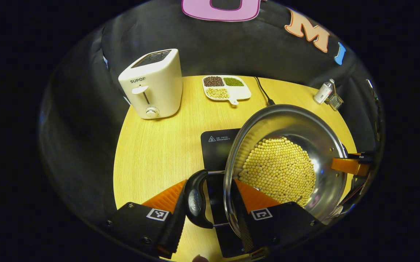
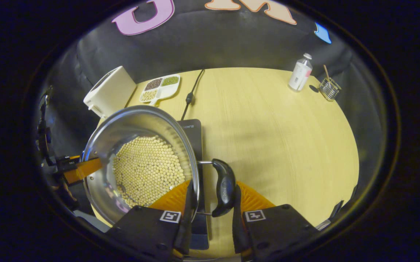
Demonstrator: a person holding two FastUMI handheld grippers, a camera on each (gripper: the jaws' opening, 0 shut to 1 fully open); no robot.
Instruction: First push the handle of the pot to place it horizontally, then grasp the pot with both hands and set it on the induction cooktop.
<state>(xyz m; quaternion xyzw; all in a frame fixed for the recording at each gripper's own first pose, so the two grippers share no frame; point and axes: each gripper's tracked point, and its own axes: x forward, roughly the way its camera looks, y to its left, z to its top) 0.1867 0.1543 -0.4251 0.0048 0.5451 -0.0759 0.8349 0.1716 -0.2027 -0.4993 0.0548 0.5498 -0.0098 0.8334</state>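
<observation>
- The shiny round steel pot (image 1: 290, 160) has its bottom covered in pale yellow soybeans (image 1: 279, 171), and it's partly over the flat black induction cooktop (image 1: 217, 145) on the yellow wooden tabletop (image 1: 151, 153). Can't tell if it's sitting on it or lifted.
- The pot has two black curved side handles, one per gripper.
- Left gripper (image 1: 210, 198): jaws clamped around the near handle (image 1: 195, 200), one finger outside the handle, the other inside the rim.
- Right gripper (image 2: 212, 198): jaws clamped the same way on the opposite handle (image 2: 224, 187).
- One white divided dish (image 1: 226, 88) holds three bean sorts: dark red, green, yellow.
- One white toaster (image 1: 153, 83), one white bottle (image 2: 300, 72), one small wire-mesh holder (image 2: 328, 88), one black cable (image 2: 191, 92).
</observation>
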